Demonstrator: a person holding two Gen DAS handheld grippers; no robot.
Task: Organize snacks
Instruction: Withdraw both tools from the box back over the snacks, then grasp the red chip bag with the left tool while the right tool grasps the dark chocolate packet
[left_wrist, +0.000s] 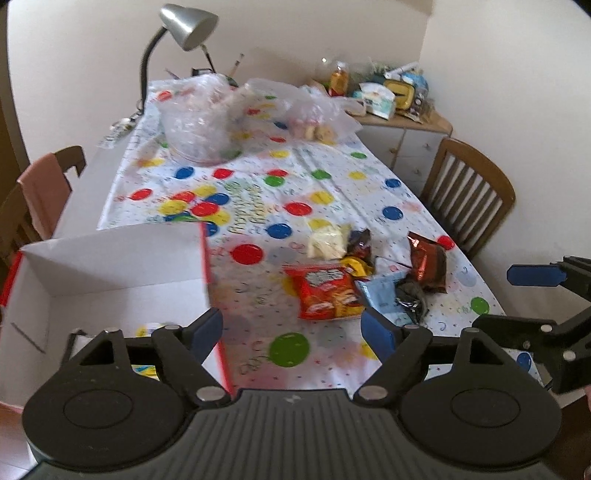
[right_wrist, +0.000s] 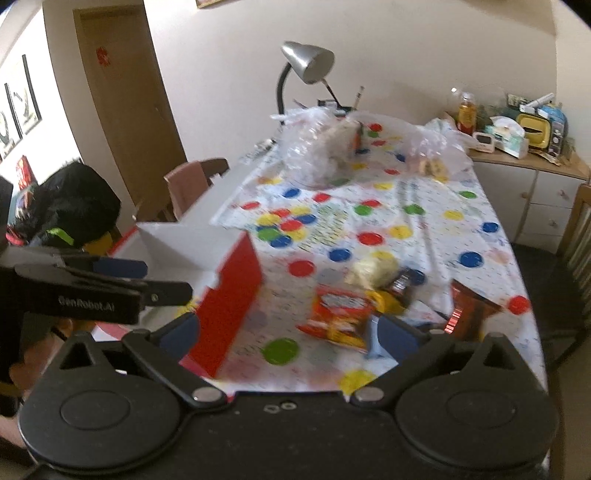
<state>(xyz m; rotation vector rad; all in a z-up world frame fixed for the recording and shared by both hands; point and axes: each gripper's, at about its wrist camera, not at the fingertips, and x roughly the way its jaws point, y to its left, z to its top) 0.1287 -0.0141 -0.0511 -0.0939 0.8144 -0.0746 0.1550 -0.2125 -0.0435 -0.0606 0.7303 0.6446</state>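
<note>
Fingers (left_wrist: 207, 328) spread (nothing between), red box (right_wrist: 229, 295) beside snack packets (left_wrist: 325, 291).

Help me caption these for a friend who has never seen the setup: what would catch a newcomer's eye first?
The tablecloth dotted with bright balloons, covering most of the table. Next, the pile of snack packets near the front, led by a red-orange packet, with a brown packet to its right. Left of them stands an open white box with red outer sides, and a silver desk lamp leans over the far end.
</note>
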